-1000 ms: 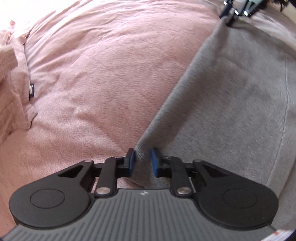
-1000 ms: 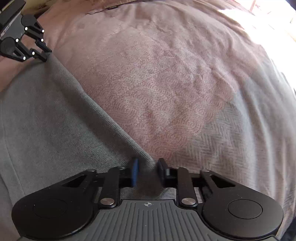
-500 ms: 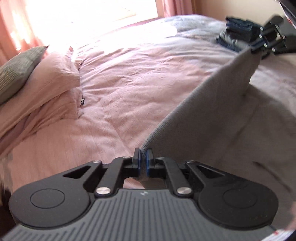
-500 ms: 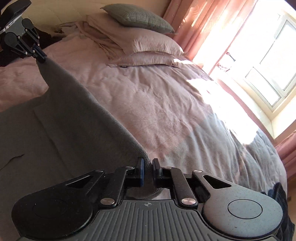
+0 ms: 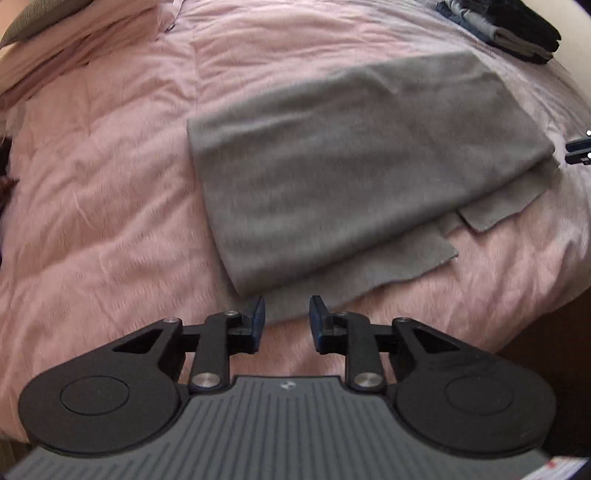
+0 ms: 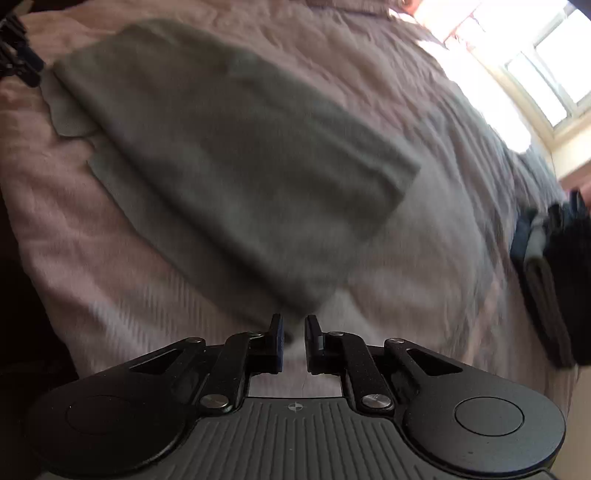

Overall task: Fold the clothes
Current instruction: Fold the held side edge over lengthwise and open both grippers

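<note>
A grey garment (image 5: 351,166) lies folded double on the pink bedspread (image 5: 103,184), its lower layer sticking out along the near edge. My left gripper (image 5: 285,306) hovers at the garment's near corner. Its jaws are opening, and the pads press on nothing. In the right wrist view the same garment (image 6: 229,147) stretches away from my right gripper (image 6: 293,325). That gripper's jaws are opening by a narrow gap at the other near corner, with no cloth pinched. Each gripper shows at the edge of the other's view: the right gripper (image 5: 580,149) and the left gripper (image 6: 22,62).
A stack of folded dark clothes (image 5: 517,29) sits on the bed beyond the garment, seen again as the stack (image 6: 554,266) at the right. Pillows (image 5: 74,37) lie at the far left. A bright window (image 6: 535,55) is behind. The bed's edge drops to dark floor (image 5: 546,350).
Both grippers carried the garment's pinched edge up and over towards the near side, folding it in half. Both have now let go and their jaws have parted.
</note>
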